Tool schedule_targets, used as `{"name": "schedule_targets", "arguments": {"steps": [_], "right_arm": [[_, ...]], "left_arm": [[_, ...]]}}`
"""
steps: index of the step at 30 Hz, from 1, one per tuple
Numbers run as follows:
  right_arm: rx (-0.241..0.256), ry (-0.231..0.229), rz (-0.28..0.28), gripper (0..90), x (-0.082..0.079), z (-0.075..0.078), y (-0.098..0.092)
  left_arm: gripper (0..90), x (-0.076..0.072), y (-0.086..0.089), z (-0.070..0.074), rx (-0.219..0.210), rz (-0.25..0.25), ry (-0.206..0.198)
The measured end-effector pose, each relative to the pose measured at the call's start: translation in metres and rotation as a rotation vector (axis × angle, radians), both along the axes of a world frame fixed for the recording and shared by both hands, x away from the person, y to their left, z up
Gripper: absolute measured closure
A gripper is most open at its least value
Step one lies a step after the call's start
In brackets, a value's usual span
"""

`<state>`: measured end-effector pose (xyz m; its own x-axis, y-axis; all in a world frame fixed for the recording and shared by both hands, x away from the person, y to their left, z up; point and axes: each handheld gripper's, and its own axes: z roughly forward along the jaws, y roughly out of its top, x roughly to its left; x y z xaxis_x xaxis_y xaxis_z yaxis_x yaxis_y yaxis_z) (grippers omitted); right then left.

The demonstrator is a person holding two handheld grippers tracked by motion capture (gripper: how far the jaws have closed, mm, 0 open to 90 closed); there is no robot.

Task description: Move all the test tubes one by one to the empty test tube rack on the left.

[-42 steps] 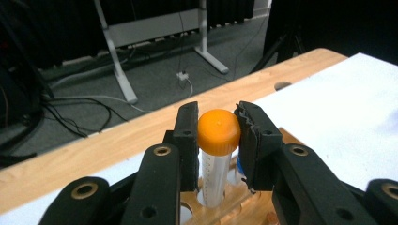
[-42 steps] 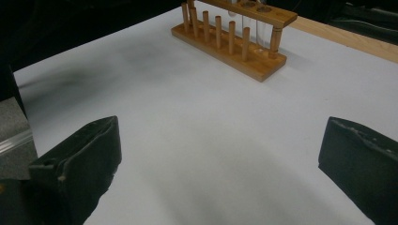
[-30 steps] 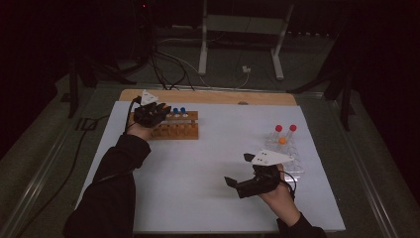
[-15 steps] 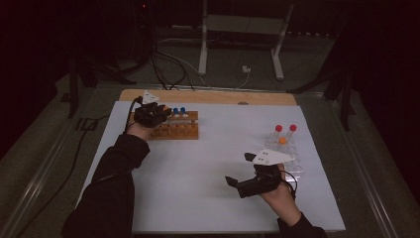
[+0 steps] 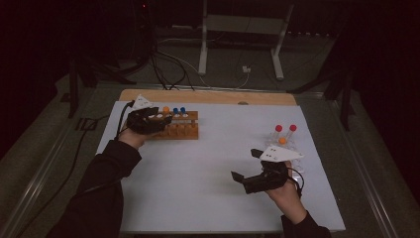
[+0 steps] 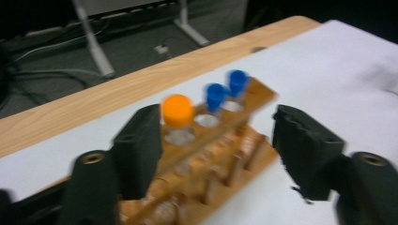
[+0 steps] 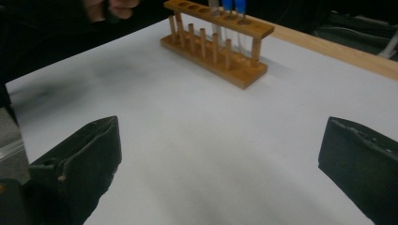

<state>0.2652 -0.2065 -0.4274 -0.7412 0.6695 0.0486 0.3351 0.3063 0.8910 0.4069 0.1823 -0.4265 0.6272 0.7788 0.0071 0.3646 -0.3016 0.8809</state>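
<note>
Left gripper (image 6: 216, 140), jaws spread and empty, straddles the wooden rack (image 5: 179, 130) at upper left, beside the orange-capped tube (image 6: 177, 111) seated there. Right gripper (image 5: 246, 166) rests released, lower right. Risk: a jaw clips the rack and tips it.

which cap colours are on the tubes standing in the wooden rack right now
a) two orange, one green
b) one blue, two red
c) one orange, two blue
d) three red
c: in the left gripper view the wooden rack holds one orange-capped tube and two blue-capped tubes, with the open left gripper straddling the rack.
</note>
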Motion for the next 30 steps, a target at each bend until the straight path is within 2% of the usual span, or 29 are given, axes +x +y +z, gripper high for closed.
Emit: {"name": "schedule_targets", "arguments": {"steps": [2, 7, 9, 12, 16, 20, 23, 25, 30], "right_arm": [[0.0, -0.009, -0.011, 0.0, 0.002, 0.002, -0.004], [0.002, -0.029, -0.051, 0.0, 0.006, 0.008, -0.017], [0.004, -0.039, -0.077, 0.0, 0.008, 0.011, -0.026], [-0.007, -0.046, -0.121, 0.0, 0.012, 0.012, -0.037], [-0.027, -0.053, -0.173, 0.0, 0.016, 0.012, -0.052], [-0.03, -0.047, -0.229, 0.0, 0.021, 0.011, -0.066], [-0.042, -0.033, -0.268, 0.0, 0.026, 0.007, -0.077], [-0.051, -0.023, -0.292, 0.0, 0.028, 0.004, -0.084], [-0.07, 0.009, -0.329, 0.0, 0.033, -0.006, -0.096]], "left_arm": [[17.8, -0.008, 0.0, 0.001, -0.018, -0.036, 0.022], [8.1, -0.036, -0.001, 0.001, -0.041, -0.148, 0.038], [4.0, -0.046, -0.003, 0.0, -0.032, -0.175, 0.042], [2.4, -0.06, -0.005, -0.004, -0.017, -0.212, 0.046], [1.8, -0.077, -0.006, -0.008, -0.045, -0.259, 0.048], [1.8, -0.091, -0.007, -0.013, -0.061, -0.28, 0.045], [1.8, -0.098, -0.008, -0.018, -0.065, -0.297, 0.038], [1.8, -0.102, -0.008, -0.021, -0.083, -0.315, 0.039], [1.8, -0.107, -0.009, -0.027, -0.069, -0.324, 0.046]]}}
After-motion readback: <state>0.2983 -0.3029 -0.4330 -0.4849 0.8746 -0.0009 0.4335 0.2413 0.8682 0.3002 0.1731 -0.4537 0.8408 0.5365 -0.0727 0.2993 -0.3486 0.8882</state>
